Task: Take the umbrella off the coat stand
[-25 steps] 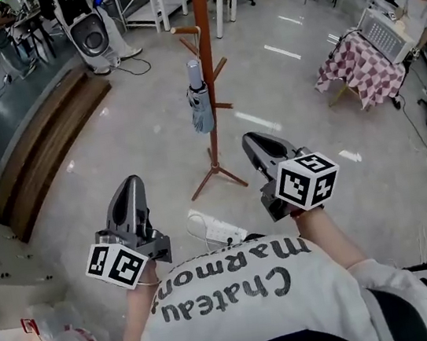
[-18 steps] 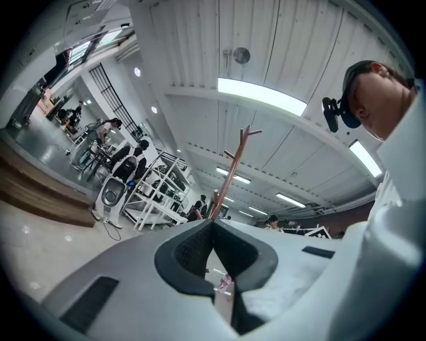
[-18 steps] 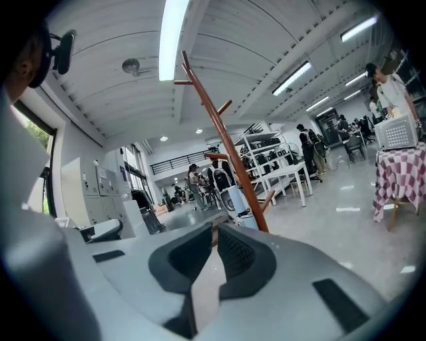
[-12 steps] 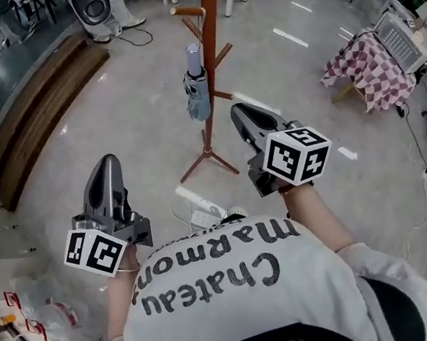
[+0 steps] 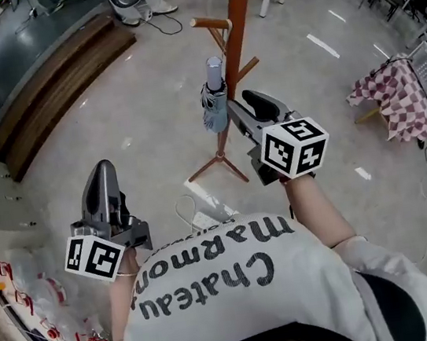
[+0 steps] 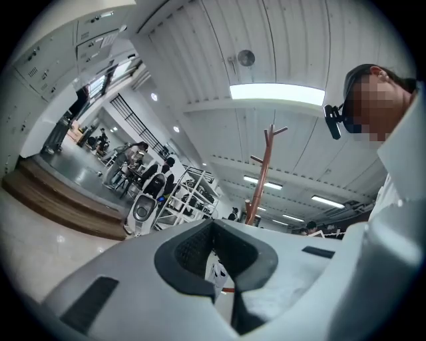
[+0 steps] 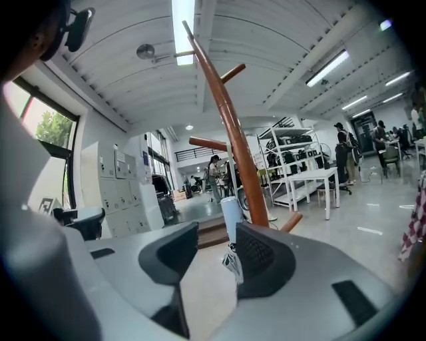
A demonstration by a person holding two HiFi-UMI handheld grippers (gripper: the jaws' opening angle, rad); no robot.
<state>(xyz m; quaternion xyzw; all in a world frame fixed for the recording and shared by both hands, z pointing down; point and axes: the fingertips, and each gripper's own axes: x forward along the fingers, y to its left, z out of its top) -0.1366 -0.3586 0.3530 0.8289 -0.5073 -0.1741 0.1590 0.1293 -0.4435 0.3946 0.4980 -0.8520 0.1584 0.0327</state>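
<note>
A folded pale blue umbrella (image 5: 218, 103) hangs upright from a peg of the brown wooden coat stand (image 5: 239, 11). In the right gripper view the umbrella (image 7: 231, 216) shows just beyond the jaws, in line with the gap between them, in front of the stand's pole (image 7: 229, 126). My right gripper (image 5: 242, 107) is right beside the umbrella; its jaws are opening and nothing is pressed between them (image 7: 214, 250). My left gripper (image 5: 103, 170) is held lower left, well away from the stand, with its tips together (image 6: 213, 225) and nothing in them. The stand (image 6: 263, 173) rises beyond it.
The stand's tripod foot (image 5: 221, 165) rests on the glossy floor, with a white power strip (image 5: 207, 205) near it. A wooden step (image 5: 56, 74) runs along the upper left. A table with a checked cloth (image 5: 393, 95) is at the right, and white shelving (image 7: 299, 170) behind.
The person has come closer to the stand. My right gripper moved forward up to the umbrella and its jaws have parted. The left gripper shifted a little.
</note>
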